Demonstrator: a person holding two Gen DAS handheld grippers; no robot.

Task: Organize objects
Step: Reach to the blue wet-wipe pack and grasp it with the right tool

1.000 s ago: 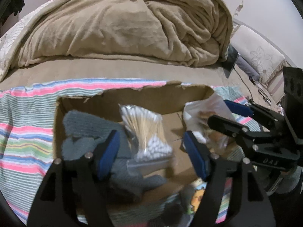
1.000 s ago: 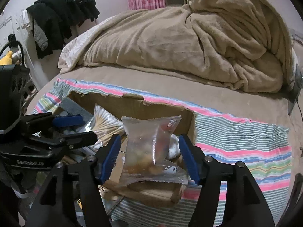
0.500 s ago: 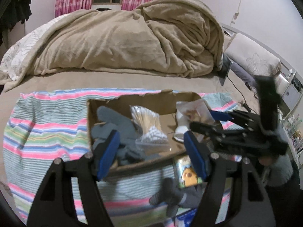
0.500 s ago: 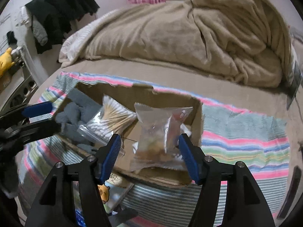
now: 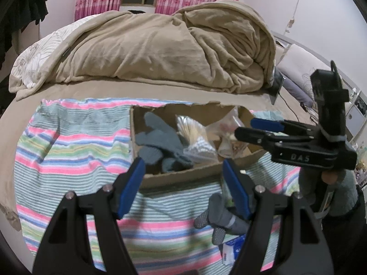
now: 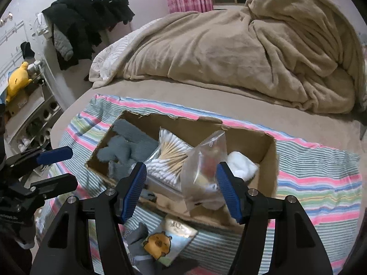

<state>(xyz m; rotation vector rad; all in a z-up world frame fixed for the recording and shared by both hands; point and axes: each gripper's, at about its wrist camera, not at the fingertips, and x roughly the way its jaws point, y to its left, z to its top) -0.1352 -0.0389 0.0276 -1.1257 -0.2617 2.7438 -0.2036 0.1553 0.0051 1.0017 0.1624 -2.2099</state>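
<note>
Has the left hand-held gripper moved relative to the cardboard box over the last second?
Yes. The left hand-held gripper has pulled back from the cardboard box: its fingertips, earlier over the contents, now sit at the near wall, jaws open and empty.

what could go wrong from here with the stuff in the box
The clear snack bag stands tall against the box's near wall, so it may tip out over the low edge of the cardboard box. The right tool, open, is close in front of it and might knock it. The gray glove and cartoon packet lie outside on the striped towel, easy to miss.
</note>
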